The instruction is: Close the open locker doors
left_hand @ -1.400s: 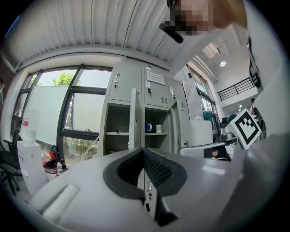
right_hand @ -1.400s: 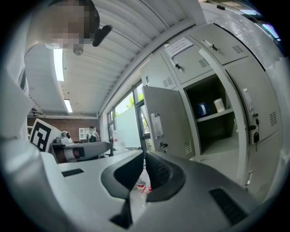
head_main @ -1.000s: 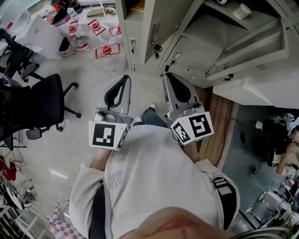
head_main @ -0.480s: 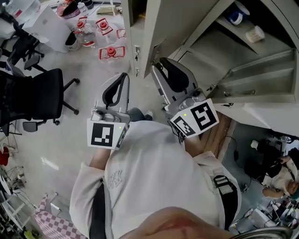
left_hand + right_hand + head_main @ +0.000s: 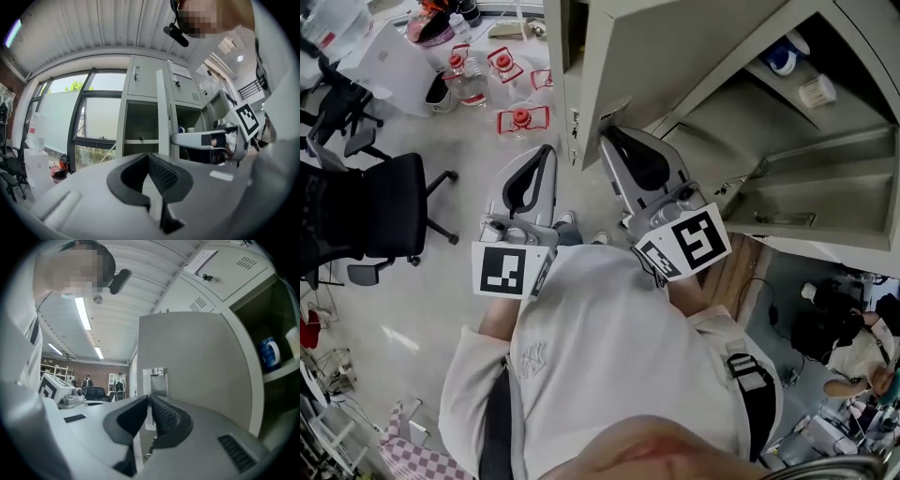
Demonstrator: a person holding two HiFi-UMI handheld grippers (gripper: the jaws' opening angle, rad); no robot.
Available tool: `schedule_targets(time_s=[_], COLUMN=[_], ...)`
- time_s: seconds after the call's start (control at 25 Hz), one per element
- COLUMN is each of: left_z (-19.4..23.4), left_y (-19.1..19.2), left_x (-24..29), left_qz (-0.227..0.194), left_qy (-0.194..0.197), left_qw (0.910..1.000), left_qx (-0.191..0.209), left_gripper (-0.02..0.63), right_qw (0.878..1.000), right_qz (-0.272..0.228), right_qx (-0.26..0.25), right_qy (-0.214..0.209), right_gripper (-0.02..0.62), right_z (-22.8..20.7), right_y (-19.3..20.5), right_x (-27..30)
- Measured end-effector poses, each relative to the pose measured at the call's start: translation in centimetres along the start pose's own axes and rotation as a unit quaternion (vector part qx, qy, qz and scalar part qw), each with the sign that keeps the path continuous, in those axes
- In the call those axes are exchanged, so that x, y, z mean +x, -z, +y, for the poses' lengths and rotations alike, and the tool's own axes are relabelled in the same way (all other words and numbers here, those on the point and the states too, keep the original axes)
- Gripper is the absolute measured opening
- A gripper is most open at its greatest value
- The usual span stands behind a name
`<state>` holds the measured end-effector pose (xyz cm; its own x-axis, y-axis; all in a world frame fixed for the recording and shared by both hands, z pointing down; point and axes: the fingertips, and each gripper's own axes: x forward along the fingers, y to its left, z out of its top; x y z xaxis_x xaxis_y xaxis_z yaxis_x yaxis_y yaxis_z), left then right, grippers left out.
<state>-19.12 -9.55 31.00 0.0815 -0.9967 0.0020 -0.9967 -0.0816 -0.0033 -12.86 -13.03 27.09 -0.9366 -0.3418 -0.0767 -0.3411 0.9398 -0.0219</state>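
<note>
Right gripper (image 5: pixel 609 137), jaws closed empty like left gripper (image 5: pixel 547 155), neared locker door (image 5: pixel 656 47); cups (image 5: pixel 817 91) sit inside.

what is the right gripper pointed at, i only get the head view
Observer: The right gripper looks straight at the inner face of the open door, jaws together with nothing between them.
Operator: is it touching yet
Observer: I cannot tell contact, but the latch plate on the door's edge sits just past the jaw tips.
Operator: and the left one
Observer: The left gripper is shut and empty as well. It is aimed at an open compartment with a shelf across it.
</note>
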Motion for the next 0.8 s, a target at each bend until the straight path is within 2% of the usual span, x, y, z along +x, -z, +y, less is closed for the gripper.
schedule_targets(time_s=[0.28,0.56,0.8], left_z=[4.9,8.6,10.1], left_y=[-1.4,-1.0,-0.8], left_x=[2.2,3.9,4.7], left_qz=[-0.009,0.000,0.000], left_qy=[0.012,0.024,0.041], left_qw=[0.9998,0.9997,0.9991], left_qx=[0.009,0.002,-0.009], left_gripper=[0.002,0.002,0.002], right_qw=[0.999,0.991,0.983], right_qz=[0.014,0.016,0.023], right_qx=[-0.021,-0.060,-0.071], right_qy=[0.039,0.116,0.170], right_gripper=[0.031,0.029,0.029], right_z=[-2.1,-6.4,-9.8], right_y=[0.4,1.0,1.2], right_x=[6.7,13.0,15.9])
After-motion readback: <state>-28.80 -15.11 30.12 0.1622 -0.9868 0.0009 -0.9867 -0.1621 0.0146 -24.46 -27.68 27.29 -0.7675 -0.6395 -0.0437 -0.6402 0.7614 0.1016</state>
